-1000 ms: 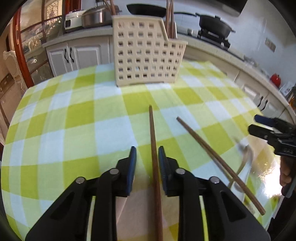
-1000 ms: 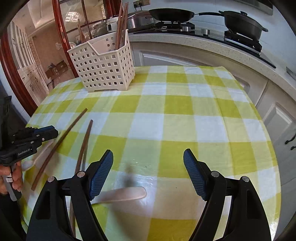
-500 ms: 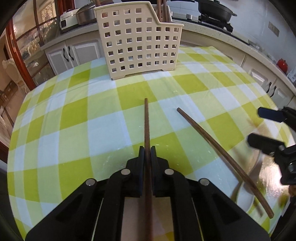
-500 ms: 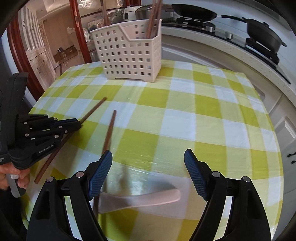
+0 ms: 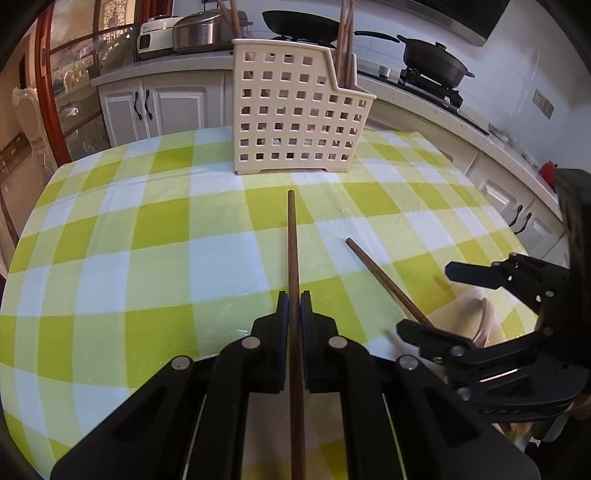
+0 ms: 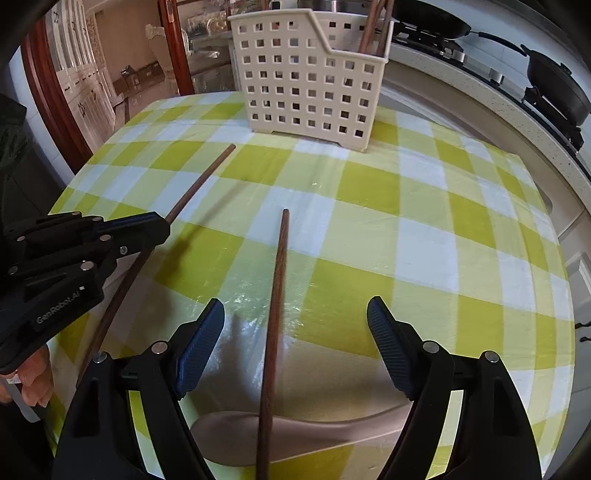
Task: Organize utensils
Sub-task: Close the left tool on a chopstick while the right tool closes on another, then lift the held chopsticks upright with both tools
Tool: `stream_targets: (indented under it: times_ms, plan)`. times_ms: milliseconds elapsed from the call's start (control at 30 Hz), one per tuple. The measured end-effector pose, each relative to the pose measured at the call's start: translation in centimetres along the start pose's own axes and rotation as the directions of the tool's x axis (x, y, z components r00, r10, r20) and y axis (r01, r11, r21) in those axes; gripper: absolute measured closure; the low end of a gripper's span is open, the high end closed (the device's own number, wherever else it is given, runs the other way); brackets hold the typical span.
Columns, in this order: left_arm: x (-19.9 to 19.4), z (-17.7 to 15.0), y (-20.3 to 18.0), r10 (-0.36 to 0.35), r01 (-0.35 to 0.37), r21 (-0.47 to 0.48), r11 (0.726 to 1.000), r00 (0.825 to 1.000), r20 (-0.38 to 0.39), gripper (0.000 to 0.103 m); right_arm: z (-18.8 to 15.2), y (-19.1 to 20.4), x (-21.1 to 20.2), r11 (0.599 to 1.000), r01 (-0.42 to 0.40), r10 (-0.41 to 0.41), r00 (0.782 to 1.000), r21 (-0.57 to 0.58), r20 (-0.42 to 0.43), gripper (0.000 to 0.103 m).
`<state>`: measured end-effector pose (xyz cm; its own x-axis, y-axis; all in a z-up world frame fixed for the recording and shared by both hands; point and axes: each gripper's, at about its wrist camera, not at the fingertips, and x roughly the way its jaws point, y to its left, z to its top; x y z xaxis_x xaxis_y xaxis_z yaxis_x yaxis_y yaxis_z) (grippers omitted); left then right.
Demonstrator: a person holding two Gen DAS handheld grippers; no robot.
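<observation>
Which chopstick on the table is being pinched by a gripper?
The chopstick pointing straight at the white basket; the left gripper is shut on it. The other chopstick lies loose, slanting toward the open right gripper.

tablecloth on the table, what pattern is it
The tablecloth is a yellow-green and white check; the left wrist view shows it best.

Beyond the checked bench's (image 5: pixel 155 236) far edge we see a rice cooker (image 5: pixel 157 35), frying pan (image 5: pixel 301 24) and black wok (image 5: pixel 434 62).
</observation>
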<state>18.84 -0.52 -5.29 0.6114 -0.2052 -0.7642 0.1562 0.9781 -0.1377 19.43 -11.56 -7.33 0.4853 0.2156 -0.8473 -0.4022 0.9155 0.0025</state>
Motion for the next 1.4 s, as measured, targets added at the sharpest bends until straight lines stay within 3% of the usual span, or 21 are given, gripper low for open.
stream_targets:
  times_ms: [33,100,167,267,433,600,800,1000,1400]
  plan:
    - [-0.1,-0.1,0.1,-0.002,0.002,-0.003,1.000,1.000,0.002,0.097,0.1,0.0,0.3,1.000,-0.001,0.002,1.000,0.005,-0.013,0.031]
    - [-0.2,-0.1,0.4,-0.005,0.005,-0.015,1.000,1.000,0.007,0.097,0.3,0.1,0.8,1.000,0.010,-0.009,0.999,0.007,-0.037,0.051]
    - [-0.3,-0.2,0.8,-0.009,0.009,-0.026,1.000,1.000,0.012,0.096,0.5,0.3,1.3,1.000,0.022,-0.023,0.998,-0.005,-0.062,0.058]
    - [-0.4,-0.2,1.3,-0.014,0.014,-0.039,0.999,1.000,0.015,0.096,0.8,0.5,1.4,0.999,0.036,-0.037,0.996,-0.019,-0.079,0.061]
    - [-0.4,-0.4,1.5,-0.025,0.026,-0.048,0.998,0.999,0.020,0.096,1.8,0.5,1.7,0.999,0.002,-0.007,0.989,-0.032,-0.148,0.074]
    - [-0.9,-0.4,1.7,-0.033,0.035,-0.052,0.998,0.999,0.035,0.097,2.2,1.6,1.7,0.996,-0.030,0.015,0.984,-0.081,-0.178,0.095]
    - [-2.6,-0.2,1.9,-0.046,0.050,-0.056,0.997,0.996,0.074,0.097,2.1,1.1,1.5,0.998,-0.049,0.044,0.991,-0.038,-0.123,0.096]
    - [-4.5,0.2,1.5,-0.048,0.055,-0.052,0.997,0.991,0.127,0.097,2.1,0.3,-2.0,0.999,-0.030,0.030,0.999,-0.014,0.019,0.096]
    - [-9.2,1.0,-0.3,-0.046,0.056,-0.033,0.998,0.967,0.249,0.097,0.6,-3.5,-9.7,0.996,-0.010,-0.013,0.969,0.093,0.246,0.096]
